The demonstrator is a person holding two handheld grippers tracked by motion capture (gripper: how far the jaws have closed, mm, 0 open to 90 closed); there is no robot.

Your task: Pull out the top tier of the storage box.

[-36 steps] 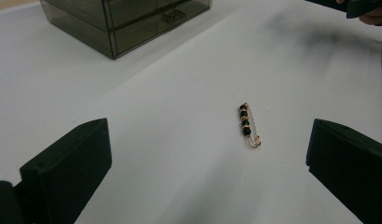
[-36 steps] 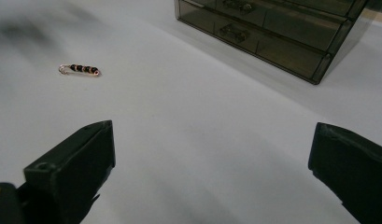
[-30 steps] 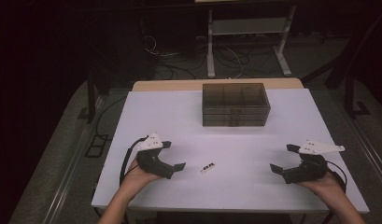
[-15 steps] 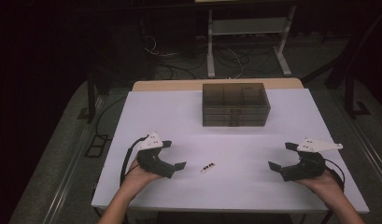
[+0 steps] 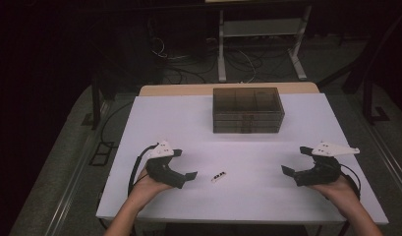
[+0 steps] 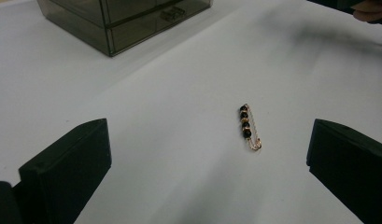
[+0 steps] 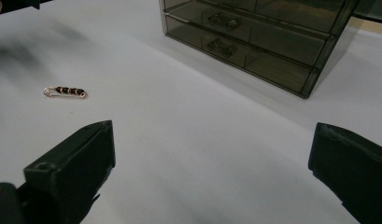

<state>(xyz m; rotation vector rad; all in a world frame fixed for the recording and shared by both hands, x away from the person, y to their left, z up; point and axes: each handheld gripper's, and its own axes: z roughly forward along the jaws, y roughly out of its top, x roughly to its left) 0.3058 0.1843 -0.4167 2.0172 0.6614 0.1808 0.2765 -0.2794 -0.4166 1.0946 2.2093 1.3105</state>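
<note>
High view: we've got the small gold-wire pin strung w/ black beads lying flat on the white table, just right of the left gripper and well apart from the right gripper. Both grippers rest near the front edge, jaws wide apart, nothing held. In the left gripper view the pin sits ahead, between the jaw lines but off to the right side. The smoked-plastic drawer box stands at the back, drawers closed as far as we can tell.

Risks, as we judge them:
- Pin is thin and lies flat, so the jaws may close over it and skid it along the table instead of lifting it.
- It's off-centre to the left gripper; closing w/o lining up first could catch one end only, so it pivots or flicks away.
- Coming down too steep could jam jaw tips on the table.
- Beads may roll under pressure, giving a loose grip and a drop en route.
</note>
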